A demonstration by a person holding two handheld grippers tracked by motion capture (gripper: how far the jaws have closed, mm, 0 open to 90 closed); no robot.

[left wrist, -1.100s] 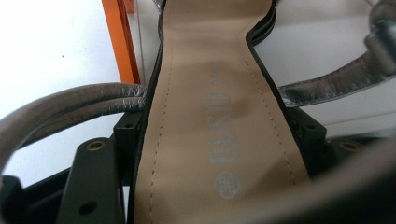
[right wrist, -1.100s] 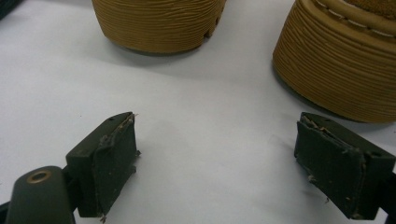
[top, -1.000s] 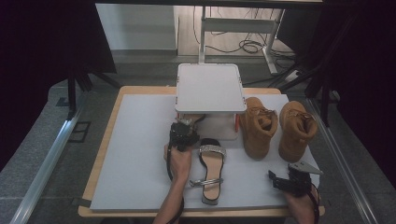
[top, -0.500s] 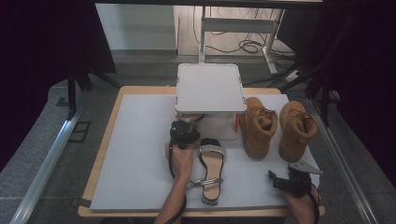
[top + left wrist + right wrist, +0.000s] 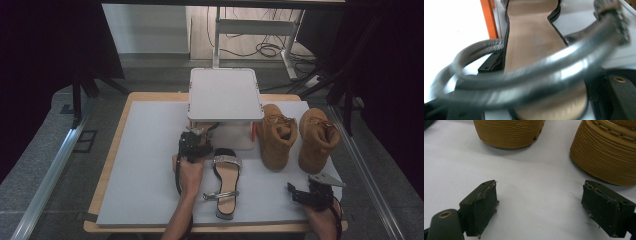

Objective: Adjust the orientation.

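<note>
on the table (image 5: 145, 165) there are 2 tan boots (image 5: 276, 135) at 3 o'clock and 1 sandal (image 5: 224, 180) lying flat near the middle. 1 more sandal (image 5: 534, 37) sits under the white stand (image 5: 225, 94). the left gripper (image 5: 196, 134) reaches in at 12 o'clock of the flat sandal; its fingers have just been opening, with the silver strap (image 5: 529, 75) across them. the right gripper (image 5: 541, 207) rests at 5 o'clock, fingers wide, holding nothing.

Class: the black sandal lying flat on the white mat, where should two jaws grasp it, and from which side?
Probably the silver ankle strap of the sandal, from the near side: it arches clear of the flat sole, and the heel faces the person.
</note>
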